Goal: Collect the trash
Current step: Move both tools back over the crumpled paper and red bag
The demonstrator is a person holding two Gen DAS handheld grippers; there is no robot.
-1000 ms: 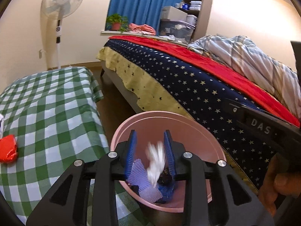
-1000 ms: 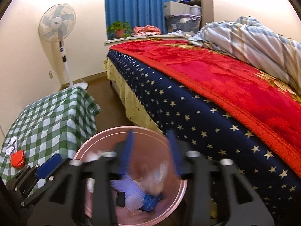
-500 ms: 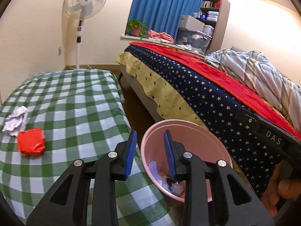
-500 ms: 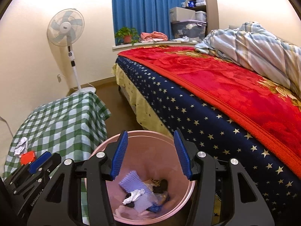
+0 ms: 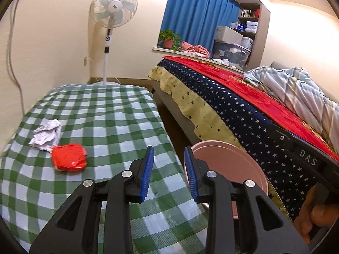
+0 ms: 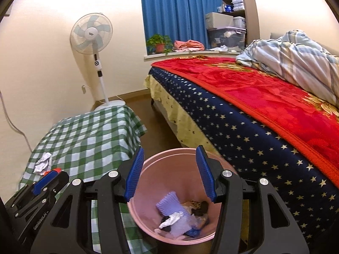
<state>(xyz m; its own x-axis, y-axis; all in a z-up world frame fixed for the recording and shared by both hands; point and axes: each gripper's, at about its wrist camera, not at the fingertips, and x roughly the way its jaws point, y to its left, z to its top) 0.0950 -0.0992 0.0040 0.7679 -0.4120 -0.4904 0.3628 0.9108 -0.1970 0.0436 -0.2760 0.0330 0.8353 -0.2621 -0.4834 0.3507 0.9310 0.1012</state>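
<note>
Shifted since a second ago: left tool [image 5: 168, 173], then over the pink bin [image 5: 231, 165] with white scrap between its pads, now over the checked desk [image 5: 101, 110], jaws parted, nothing between them. Ahead-left of it on the desk: red wrapper [image 5: 68, 157], touching crumpled white paper [image 5: 45, 135] just beyond. Right tool [image 6: 171, 174]: jaws spread and unloaded above the bin [image 6: 148, 201], which sits between desk and bed [image 6: 243, 122] holding purple, white and dark scraps.
</note>
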